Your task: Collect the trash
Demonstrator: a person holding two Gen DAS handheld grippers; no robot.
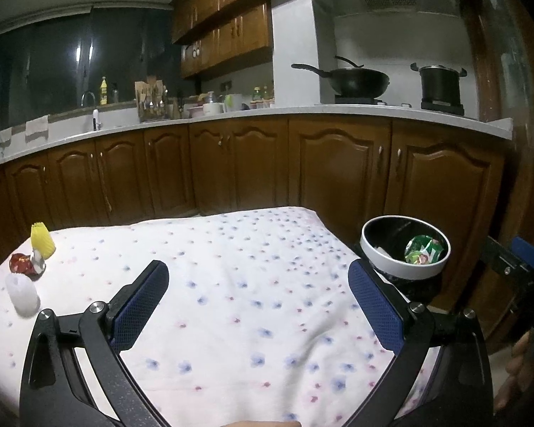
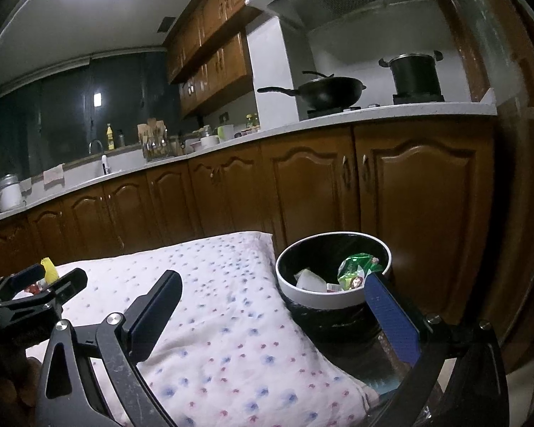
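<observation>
Three scraps lie at the far left corner of the cloth (image 1: 252, 284): a yellow cup (image 1: 42, 241), a red wrapper (image 1: 25, 265) just in front of it, and a white lump (image 1: 22, 294) nearest the camera. No writing on any of them can be read. The green wrapper (image 1: 425, 249) in the bin (image 1: 395, 267) carries a printed picture, but its lettering is too small to make out; white scraps lie beside it in there.

Both tongs are spread wide with nothing between their blue pads. The left gripper (image 1: 258, 297) hangs over the middle of the cloth, well apart from the scraps. The right gripper (image 2: 274, 306) sits over the cloth's right edge, its right finger in front of the bin's rim.

The cloth is white with small blue and pink flowers, and lies rumpled over a table. The bin stands just beside its right edge. Behind run brown wooden cabinets (image 1: 252, 170) under a pale counter (image 1: 338, 111), with a wok (image 1: 356, 80) and a pot (image 1: 439, 83) on the stove, a faucet (image 1: 88, 98) at left, and a dark window.
</observation>
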